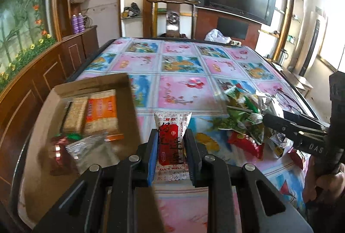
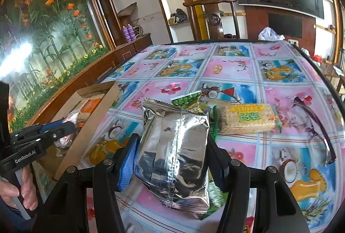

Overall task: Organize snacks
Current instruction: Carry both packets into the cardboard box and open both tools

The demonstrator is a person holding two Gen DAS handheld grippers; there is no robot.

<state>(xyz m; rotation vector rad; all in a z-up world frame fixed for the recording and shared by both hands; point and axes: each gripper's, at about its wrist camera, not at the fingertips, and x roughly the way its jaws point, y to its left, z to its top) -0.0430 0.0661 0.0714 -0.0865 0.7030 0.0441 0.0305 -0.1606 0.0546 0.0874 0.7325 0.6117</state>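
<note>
My left gripper (image 1: 171,138) is shut on a red-and-white snack packet (image 1: 171,142), held above the table just right of an open cardboard box (image 1: 94,84). The box holds orange and tan cracker packs (image 1: 101,113), a red packet and a clear wrapper. My right gripper (image 2: 171,146) is shut on a silver foil packet (image 2: 174,157) over the snack pile. A green-labelled rice cracker pack (image 2: 248,118) and a green packet (image 2: 187,100) lie behind it. The pile of green and red packets (image 1: 243,123) shows in the left wrist view, with the right gripper (image 1: 267,119) at its edge.
The table has a glossy pink and blue fruit-print cloth (image 2: 226,67). Dark-framed glasses (image 2: 317,125) lie right of the snacks. A wooden chair (image 1: 172,15) and a white plastic bag (image 1: 217,35) stand at the far edge. A wooden cabinet runs along the left.
</note>
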